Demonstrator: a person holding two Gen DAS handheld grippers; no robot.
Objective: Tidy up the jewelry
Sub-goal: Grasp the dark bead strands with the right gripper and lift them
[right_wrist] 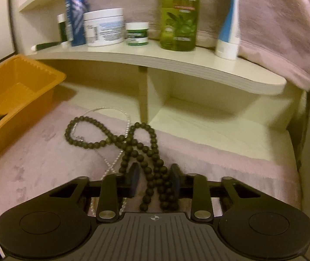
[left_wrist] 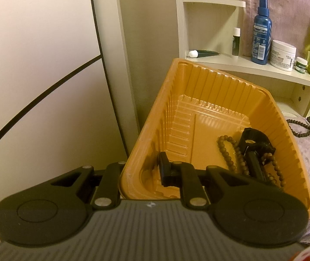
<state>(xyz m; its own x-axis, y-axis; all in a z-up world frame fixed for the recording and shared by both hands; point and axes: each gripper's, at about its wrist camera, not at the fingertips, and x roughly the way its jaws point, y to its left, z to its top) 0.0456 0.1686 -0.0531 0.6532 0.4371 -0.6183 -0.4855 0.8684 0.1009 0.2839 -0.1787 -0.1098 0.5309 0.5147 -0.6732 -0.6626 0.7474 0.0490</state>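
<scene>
Right now the orange tray (left_wrist: pixel 200 117) is the anchor. The left gripper (left_wrist: pixel 142 169) is clamped tight on its near wall, one finger inside and the other outside, and the tray looks tilted. Inside it, toward the right wall, lie a string of brown beads (left_wrist: pixel 226 150) and a black clip-like piece (left_wrist: pixel 257 143) whose exact kind I cannot make out.

To the right of the tray, on the pink plush cloth (right_wrist: pixel 46 158), lies a dark bead necklace (right_wrist: pixel 133 143) in loose loops, crossed by a thin silvery chain (right_wrist: pixel 113 165). The right gripper (right_wrist: pixel 155 180) has its jaws at a narrow gap with several bead strands between them; the right pad seems to touch beads, the left stands a little off, so I judge the grip not yet firm.

The risk is snagging. The chain runs under and through the bead loops, so lifting the necklace could drag the chain along or tangle both. Round, smooth beads may also roll out of a loose pinch, and only some strands sit between the pads, so the rest would dangle and could catch the tray's rim.

The tray is thin, glossy, ribbed plastic and likely flexes under the clamp. The cloth is soft and fuzzy; the beads look matte and hard; the chain is fine and shiny.
</scene>
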